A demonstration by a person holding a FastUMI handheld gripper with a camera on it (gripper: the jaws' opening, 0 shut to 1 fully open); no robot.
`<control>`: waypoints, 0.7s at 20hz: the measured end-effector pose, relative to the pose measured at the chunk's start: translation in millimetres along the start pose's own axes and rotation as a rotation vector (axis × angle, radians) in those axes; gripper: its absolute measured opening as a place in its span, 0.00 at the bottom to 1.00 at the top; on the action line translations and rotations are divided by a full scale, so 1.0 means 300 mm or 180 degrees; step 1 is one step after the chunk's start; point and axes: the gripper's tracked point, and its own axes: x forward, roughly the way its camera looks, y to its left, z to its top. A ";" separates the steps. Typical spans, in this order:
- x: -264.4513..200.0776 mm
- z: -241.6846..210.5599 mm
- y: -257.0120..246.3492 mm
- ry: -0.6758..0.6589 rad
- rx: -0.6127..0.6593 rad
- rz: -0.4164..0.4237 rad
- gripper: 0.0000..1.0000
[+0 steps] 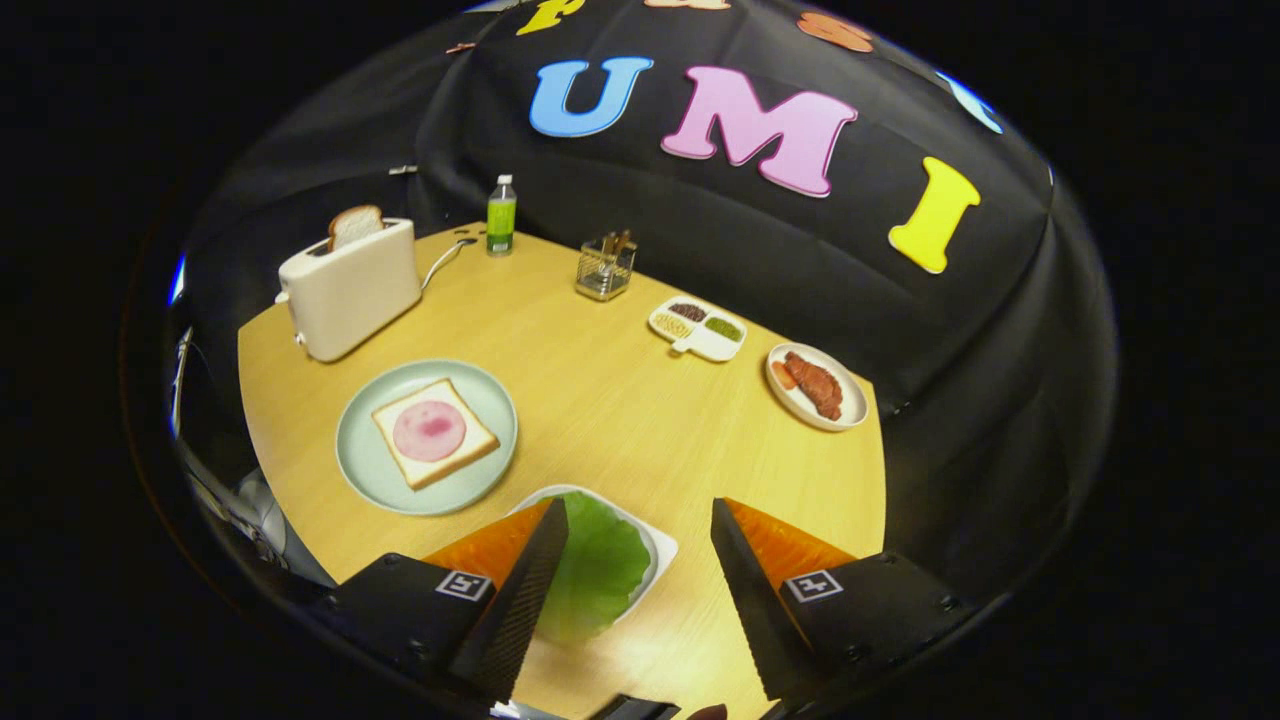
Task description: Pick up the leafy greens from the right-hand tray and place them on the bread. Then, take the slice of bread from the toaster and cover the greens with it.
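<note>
The hand-held gripper [640, 540] is held above the tabletop [620, 400] with its fingers spread wide and nothing gripped between them. A green lettuce leaf [600, 570] is seen in a white tray [655, 545] just beside the left finger, partly hidden by it. At eleven o'clock from the fingers, a pale green plate [365, 455] carries a bread slice [470, 440] topped with ham [430, 430]. Farther at eleven o'clock, toast [355, 226] is seen standing in a white toaster [350, 290].

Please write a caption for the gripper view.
Open gripper above leafy greens on tray; bread beyond.
</note>
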 end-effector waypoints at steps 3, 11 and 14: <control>0.064 -0.085 0.046 0.0212 -0.0036 0.0179 0.82; 0.151 -0.311 0.145 0.0973 -0.0063 0.0522 0.71; 0.157 -0.331 0.171 0.1079 0.0181 0.0613 0.62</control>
